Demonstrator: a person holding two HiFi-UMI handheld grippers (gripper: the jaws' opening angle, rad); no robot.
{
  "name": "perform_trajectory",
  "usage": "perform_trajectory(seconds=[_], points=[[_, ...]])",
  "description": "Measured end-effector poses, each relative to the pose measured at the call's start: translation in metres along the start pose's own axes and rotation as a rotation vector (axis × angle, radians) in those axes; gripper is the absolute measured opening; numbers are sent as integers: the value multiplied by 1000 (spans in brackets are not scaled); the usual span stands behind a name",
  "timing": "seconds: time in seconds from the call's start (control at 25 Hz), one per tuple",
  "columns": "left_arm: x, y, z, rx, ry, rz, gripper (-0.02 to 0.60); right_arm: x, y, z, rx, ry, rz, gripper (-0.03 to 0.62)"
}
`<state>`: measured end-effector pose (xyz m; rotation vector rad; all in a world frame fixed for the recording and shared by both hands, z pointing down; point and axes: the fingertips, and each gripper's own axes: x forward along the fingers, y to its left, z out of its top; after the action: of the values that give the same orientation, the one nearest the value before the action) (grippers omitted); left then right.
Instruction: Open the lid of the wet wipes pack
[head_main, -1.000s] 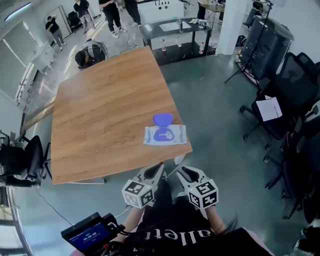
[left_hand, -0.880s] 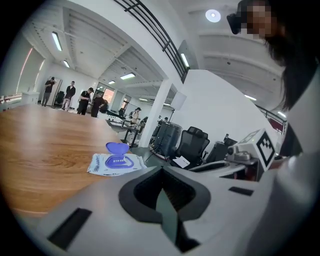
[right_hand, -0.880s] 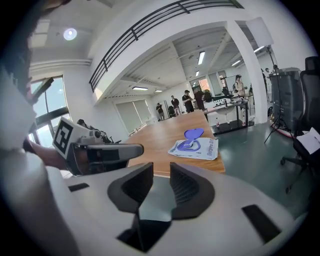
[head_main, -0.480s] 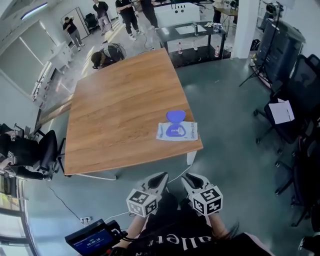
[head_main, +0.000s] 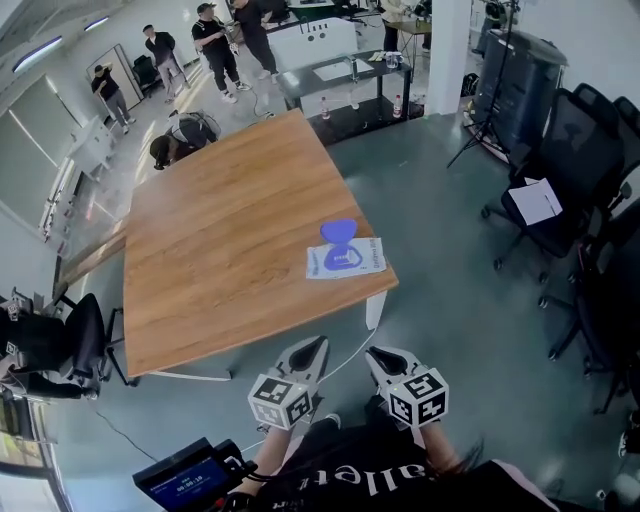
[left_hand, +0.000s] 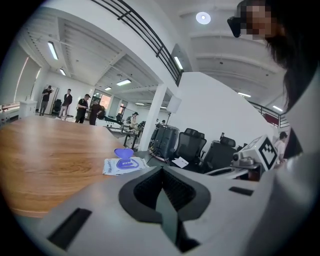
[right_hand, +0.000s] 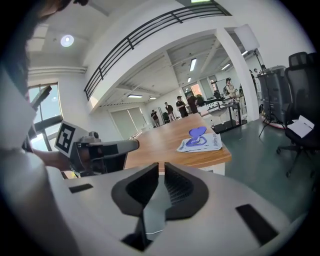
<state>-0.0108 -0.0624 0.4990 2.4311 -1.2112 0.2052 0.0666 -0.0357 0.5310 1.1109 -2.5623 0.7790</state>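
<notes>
The wet wipes pack (head_main: 350, 262) lies flat near the wooden table's (head_main: 220, 240) near right corner. Its blue lid (head_main: 338, 231) stands flipped up at the far side. The left gripper view shows the pack (left_hand: 124, 165) and lid (left_hand: 123, 152); so does the right gripper view, pack (right_hand: 201, 144) and lid (right_hand: 196, 132). Both grippers are held close to my body, off the table and short of its edge. My left gripper (head_main: 318, 346) (left_hand: 160, 169) is shut and empty. My right gripper (head_main: 374, 353) (right_hand: 161, 167) is closing, with a narrow gap and nothing in it.
Black office chairs (head_main: 575, 150) stand on the grey floor to the right. A low black table (head_main: 345, 75) and several people (head_main: 215, 40) are beyond the far end. A person crouches at the table's far corner (head_main: 172, 140). A small screen device (head_main: 185, 475) hangs by my left side.
The view has swung, and both grippers have drawn slightly back from the table's edge. The pack lies unmoved with its lid up.
</notes>
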Motion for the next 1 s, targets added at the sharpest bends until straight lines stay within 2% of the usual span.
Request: perform_trajectory(seconds=[0.24,0.56,0.76,1.0], points=[[-61,5,-22,23,34,-92,2,6,63,-26,90,-34,-38,43],[-145,23,-55,23,82,-164,2,14,139,-62,146,-84,-114,43],[-168,31,-75,6,84,-198,2,9,171,-83,165,-82,-143,43],[-184,12,-75,5,74,-243,2,-7,191,-92,147,-72,-177,43]])
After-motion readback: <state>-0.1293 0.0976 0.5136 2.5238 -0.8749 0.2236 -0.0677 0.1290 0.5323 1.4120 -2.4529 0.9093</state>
